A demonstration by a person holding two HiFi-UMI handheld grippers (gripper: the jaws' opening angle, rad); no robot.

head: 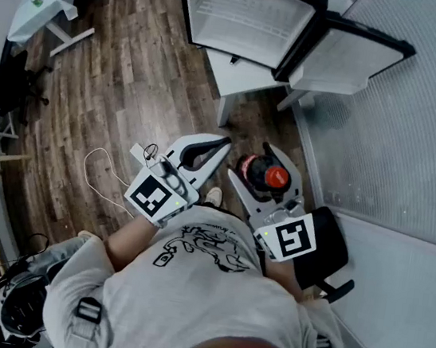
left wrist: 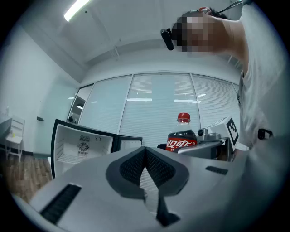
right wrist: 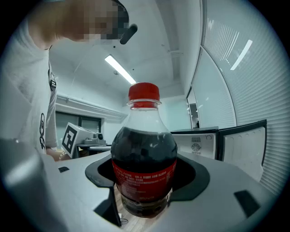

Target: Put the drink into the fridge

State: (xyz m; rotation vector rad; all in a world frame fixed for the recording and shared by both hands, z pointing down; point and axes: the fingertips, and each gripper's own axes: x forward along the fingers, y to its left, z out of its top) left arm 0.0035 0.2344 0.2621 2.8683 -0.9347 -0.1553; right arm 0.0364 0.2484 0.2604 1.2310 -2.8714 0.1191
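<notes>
The right gripper (head: 250, 162) had its jaws spread wide and clamped on the lower body of a cola bottle (right wrist: 144, 158), gripping at the red label, with the bottle upright, its red cap on and bare floor showing under its base. The left gripper (left wrist: 146, 152) was carrying nothing, its jaws together just beside the bottle. The mini fridge (head: 244, 20) stood well apart ahead, its compartment apparently empty and its door (head: 343, 58) swung open to the right. The main risk was probably the grip itself: a smooth, round, full bottle held low could have tipped or slid through the pads if it was swung or jolted on the way. The open door lay on the bottle's side of the approach, so a careless reach might have clipped its edge and knocked the bottle askew. A tall bottle could also have caught the top of the opening if it was brought in too high.
</notes>
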